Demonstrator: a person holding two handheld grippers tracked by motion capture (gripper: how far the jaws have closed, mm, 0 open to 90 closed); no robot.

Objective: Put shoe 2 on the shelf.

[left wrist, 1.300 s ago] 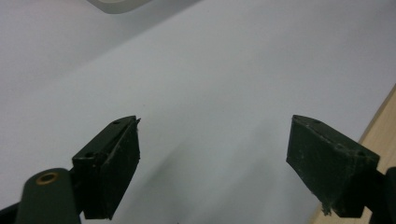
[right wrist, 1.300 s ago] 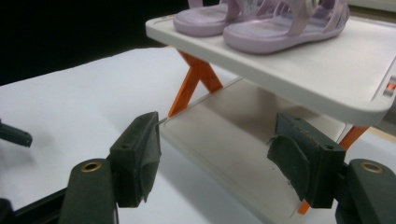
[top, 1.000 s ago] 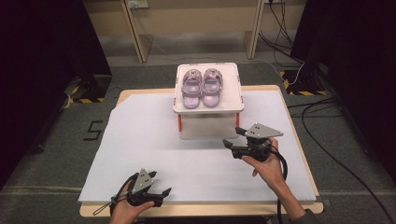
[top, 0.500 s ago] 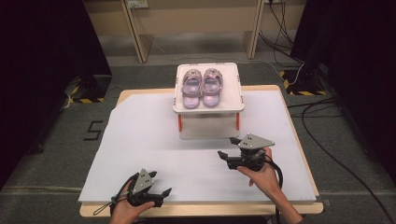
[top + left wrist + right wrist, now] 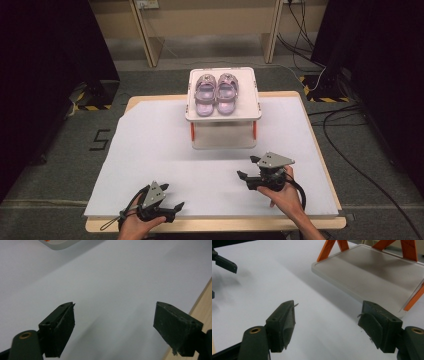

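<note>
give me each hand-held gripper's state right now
left hand-held gripper: open, holding nothing.
right hand-held gripper: open, holding nothing; its jaws have just been opening.

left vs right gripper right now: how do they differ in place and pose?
1. The left gripper sits at the table's near edge; the right gripper is farther in, closer to the shelf bearing the sandals.
2. The left gripper's fingertips point right; the right gripper's point left.
3. The right gripper's jaws have just been opening.

Shared: both open, nothing between the jaws, each in a hand.
</note>
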